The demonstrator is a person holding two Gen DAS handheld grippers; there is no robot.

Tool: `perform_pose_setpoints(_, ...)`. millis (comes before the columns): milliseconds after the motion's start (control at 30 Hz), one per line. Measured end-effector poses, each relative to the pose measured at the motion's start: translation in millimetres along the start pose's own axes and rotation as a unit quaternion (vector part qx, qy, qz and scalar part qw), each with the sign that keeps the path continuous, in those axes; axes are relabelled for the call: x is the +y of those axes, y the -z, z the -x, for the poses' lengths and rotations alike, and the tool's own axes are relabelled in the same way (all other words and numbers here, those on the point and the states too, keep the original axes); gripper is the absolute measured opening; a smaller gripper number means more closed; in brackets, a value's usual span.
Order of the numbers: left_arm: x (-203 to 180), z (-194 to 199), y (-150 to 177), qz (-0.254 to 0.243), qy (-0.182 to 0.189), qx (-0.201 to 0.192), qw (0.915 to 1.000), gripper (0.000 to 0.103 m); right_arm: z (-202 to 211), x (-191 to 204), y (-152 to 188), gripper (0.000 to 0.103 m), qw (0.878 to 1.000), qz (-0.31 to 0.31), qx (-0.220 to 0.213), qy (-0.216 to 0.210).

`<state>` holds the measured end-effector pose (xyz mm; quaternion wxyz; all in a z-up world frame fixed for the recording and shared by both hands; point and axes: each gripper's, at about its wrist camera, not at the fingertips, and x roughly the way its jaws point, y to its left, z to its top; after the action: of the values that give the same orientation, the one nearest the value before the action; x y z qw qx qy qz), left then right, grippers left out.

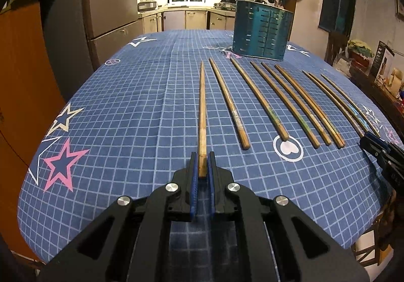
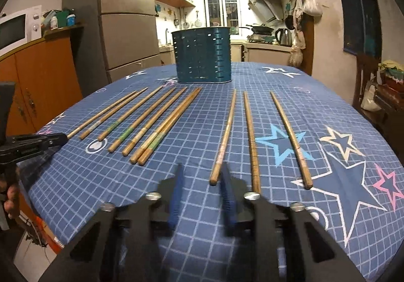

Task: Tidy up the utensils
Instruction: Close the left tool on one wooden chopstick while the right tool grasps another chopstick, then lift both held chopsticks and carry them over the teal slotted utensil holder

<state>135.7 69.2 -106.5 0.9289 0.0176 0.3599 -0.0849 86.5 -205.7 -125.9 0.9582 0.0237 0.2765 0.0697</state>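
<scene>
Several wooden chopsticks lie side by side on a table with a blue grid cloth [image 1: 126, 118]. My left gripper [image 1: 202, 156] is shut on the near end of the leftmost chopstick [image 1: 202, 110], which points away along the cloth. The other chopsticks [image 1: 267, 103] lie to its right. A teal slotted utensil holder [image 1: 262, 29] stands upright at the far side; it also shows in the right wrist view [image 2: 202, 55]. My right gripper [image 2: 202, 171] is open and empty, just above the cloth [image 2: 75, 181], with a chopstick end [image 2: 222, 153] beside its right finger. The left gripper [image 2: 38, 142] shows at the left.
Two more chopsticks [image 2: 290, 138] lie right of my right gripper, and a group of several [image 2: 151, 123] to its left. A fridge [image 2: 128, 24] and orange cabinet [image 2: 38, 75] stand left of the table. A chair and clutter [image 2: 378, 90] stand at the right.
</scene>
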Motion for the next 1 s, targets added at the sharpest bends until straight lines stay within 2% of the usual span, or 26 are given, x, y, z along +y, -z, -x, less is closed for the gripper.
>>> perform_pose_setpoints(233,-4,1,3,0.006,-0.008,-0.012,0.9999,0.006,-3,-2,-1,0.018,1.0,-0.005,0.004,0.011)
perform_pose_setpoints(300,-7,2,6,0.006,-0.017,-0.021,0.9996,0.005,-2,-4,0,0.011,1.0,-0.011,-0.002,0.012)
perform_pose_setpoints(567,-13,12,13,0.009,-0.02,-0.042,0.9989,0.005,11,-9,3,0.008,0.999,-0.015,-0.038,0.008)
perform_pose_setpoints(867,-18,67,-4,0.008,-0.014,-0.109,0.9939,0.005,57,-15,-18,0.008,0.994,0.003,-0.107,0.01)
perform_pose_setpoints(1000,-21,90,-22,0.005,-0.009,-0.143,0.9897,0.005,73,-16,-34,0.008,0.991,0.013,-0.132,0.01)
